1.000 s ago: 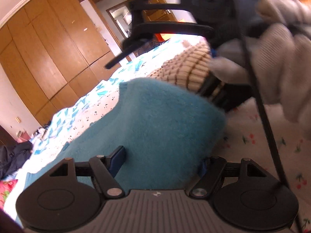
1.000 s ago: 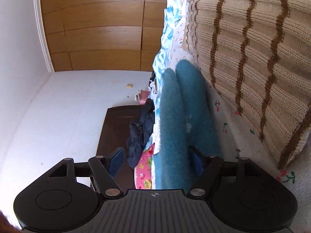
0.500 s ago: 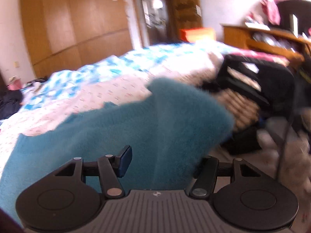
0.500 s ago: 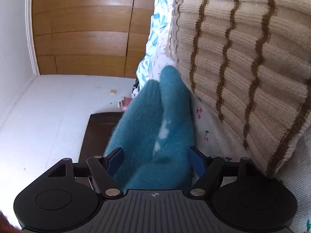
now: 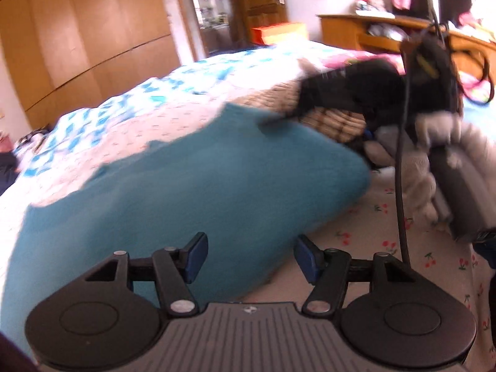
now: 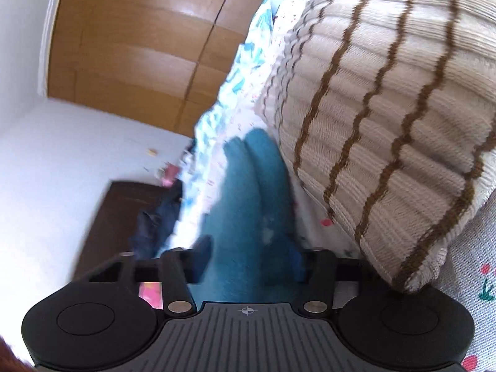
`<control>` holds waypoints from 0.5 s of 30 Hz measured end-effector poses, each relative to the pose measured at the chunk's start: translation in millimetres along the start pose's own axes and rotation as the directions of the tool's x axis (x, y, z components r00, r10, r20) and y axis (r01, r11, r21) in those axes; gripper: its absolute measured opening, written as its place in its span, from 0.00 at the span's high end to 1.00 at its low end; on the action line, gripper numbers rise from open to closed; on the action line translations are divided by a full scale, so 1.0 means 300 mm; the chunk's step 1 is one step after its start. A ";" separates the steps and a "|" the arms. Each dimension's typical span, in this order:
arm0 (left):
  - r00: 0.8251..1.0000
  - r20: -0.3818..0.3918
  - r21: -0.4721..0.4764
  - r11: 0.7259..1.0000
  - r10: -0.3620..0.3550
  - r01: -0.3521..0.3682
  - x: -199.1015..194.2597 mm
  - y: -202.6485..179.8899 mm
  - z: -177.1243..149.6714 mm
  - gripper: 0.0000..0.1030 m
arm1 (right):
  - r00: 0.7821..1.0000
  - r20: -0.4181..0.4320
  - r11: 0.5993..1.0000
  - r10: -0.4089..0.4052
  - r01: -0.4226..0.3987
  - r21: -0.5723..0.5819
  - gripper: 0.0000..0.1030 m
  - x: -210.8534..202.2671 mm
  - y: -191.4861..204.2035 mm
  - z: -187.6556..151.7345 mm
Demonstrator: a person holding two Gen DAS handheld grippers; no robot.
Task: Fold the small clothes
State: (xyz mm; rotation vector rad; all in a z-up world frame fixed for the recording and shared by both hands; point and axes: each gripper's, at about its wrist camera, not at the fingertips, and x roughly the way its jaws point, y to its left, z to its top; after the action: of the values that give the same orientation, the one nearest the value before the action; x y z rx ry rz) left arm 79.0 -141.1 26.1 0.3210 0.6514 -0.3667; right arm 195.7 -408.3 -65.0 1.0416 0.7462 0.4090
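Note:
A fuzzy teal garment (image 5: 192,192) lies folded over on the cherry-print bedsheet (image 5: 372,241). My left gripper (image 5: 248,259) is open at the garment's near edge, its blue pads apart, with only the fold's edge between them. My right gripper (image 6: 251,257) is shut on a doubled fold of the teal garment (image 6: 248,204); it also shows in the left wrist view (image 5: 356,93) at the garment's far corner, in a gloved hand.
A beige knit with brown stripes (image 6: 372,108) lies right beside the right gripper and also shows in the left wrist view (image 5: 328,117). A blue patterned quilt (image 5: 139,99) covers the far bed. Wooden wardrobes (image 5: 77,37) and a cluttered desk (image 5: 387,28) stand behind.
The left gripper has let go of the teal garment and drawn back; the fold now lies flatter. The right gripper has stayed shut on its fold and tilted.

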 end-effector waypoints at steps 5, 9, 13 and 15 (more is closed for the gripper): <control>0.995 0.054 -0.102 0.991 0.088 -0.082 -0.129 0.179 -0.049 0.36 | 0.994 0.023 0.989 -0.103 0.105 -0.108 0.74 0.007 0.047 -0.020; 0.967 0.065 -0.179 0.956 0.246 -0.231 -0.142 0.349 -0.102 0.35 | 0.959 0.113 0.922 -0.260 0.281 -0.265 0.61 -0.013 0.164 -0.056; 0.913 0.066 -0.303 0.880 0.403 -0.366 -0.132 0.513 -0.153 0.33 | 0.869 0.324 0.747 -0.375 0.490 -0.450 0.56 -0.039 0.373 -0.122; 0.888 0.031 -0.362 0.833 0.460 -0.419 -0.118 0.592 -0.190 0.31 | 0.881 0.327 0.690 -0.343 0.472 -0.549 0.52 0.005 0.499 -0.164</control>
State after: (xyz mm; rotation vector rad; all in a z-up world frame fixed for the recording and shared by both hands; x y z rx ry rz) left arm 98.8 47.5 36.6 0.1026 0.4952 0.1762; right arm 166.5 -307.3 52.6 0.2616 0.5777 0.1281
